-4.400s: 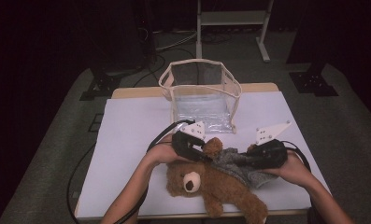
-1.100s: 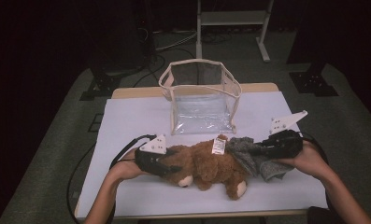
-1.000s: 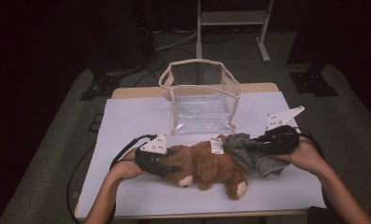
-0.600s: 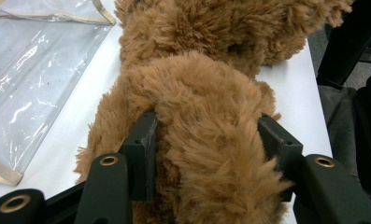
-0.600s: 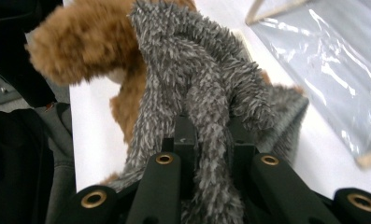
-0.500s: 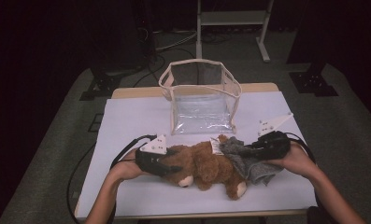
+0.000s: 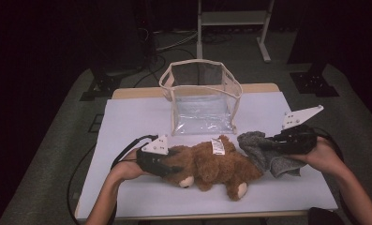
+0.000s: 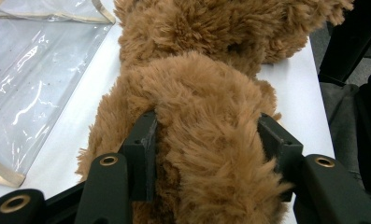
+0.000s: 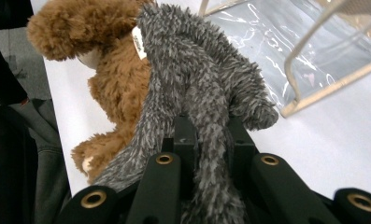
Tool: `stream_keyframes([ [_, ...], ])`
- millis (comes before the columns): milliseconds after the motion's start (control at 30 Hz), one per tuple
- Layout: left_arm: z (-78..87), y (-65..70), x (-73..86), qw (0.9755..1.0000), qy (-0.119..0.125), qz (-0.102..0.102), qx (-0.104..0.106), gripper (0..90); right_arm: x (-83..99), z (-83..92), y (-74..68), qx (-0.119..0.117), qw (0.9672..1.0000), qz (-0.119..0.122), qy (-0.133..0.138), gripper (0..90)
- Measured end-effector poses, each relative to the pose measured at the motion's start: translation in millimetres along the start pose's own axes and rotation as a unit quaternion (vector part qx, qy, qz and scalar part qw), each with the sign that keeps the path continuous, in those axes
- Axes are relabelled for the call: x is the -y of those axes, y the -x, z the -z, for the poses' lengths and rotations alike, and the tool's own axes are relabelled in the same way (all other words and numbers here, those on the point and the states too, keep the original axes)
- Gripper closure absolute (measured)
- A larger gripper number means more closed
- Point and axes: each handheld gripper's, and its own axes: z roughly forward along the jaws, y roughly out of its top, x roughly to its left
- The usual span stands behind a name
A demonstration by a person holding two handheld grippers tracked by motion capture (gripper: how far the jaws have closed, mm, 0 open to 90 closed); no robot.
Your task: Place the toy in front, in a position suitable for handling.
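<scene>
Teddy bear clamped between our left gripper jaws, grey cloth pinched in our right gripper, both beside clear bag.

Black hand-held gripper, brass-ringed screws

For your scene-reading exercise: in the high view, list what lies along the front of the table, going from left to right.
left gripper → brown teddy bear → grey knitted garment → right gripper
</scene>
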Motion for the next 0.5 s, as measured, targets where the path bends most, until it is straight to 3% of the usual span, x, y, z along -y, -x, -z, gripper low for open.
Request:
stream_keyframes([
  [233, -1.0, 0.2, -0.3, 1.0, 0.004, 0.0, -0.001, 47.5, -15.7, -33.5, -11.1, -0.038, 0.9991, 0.021, -0.002, 78.2],
  [267, -1.3, 0.5, -0.9, 1.0, 0.004, 0.0, -0.001, 47.5, -29.4, -43.6, -16.2, -0.051, 0.998, 0.038, 0.003, 78.1],
  [367, -1.6, 0.3, -1.3, 1.0, 0.004, -0.001, 0.0, 47.5, -43.8, -49.2, -21.4, -0.059, 0.9966, 0.056, 0.009, 78.1],
  [433, -1.6, -0.2, -1.4, 1.0, 0.003, -0.003, 0.0, 47.5, -72.8, -56.2, -32.9, -0.078, 0.9932, 0.083, 0.025, 78.1],
  [500, -1.7, -0.2, -1.4, 1.0, 0.004, -0.003, 0.0, 47.5, -78.7, -58.3, -35.7, -0.081, 0.9924, 0.088, 0.028, 78.2],
])
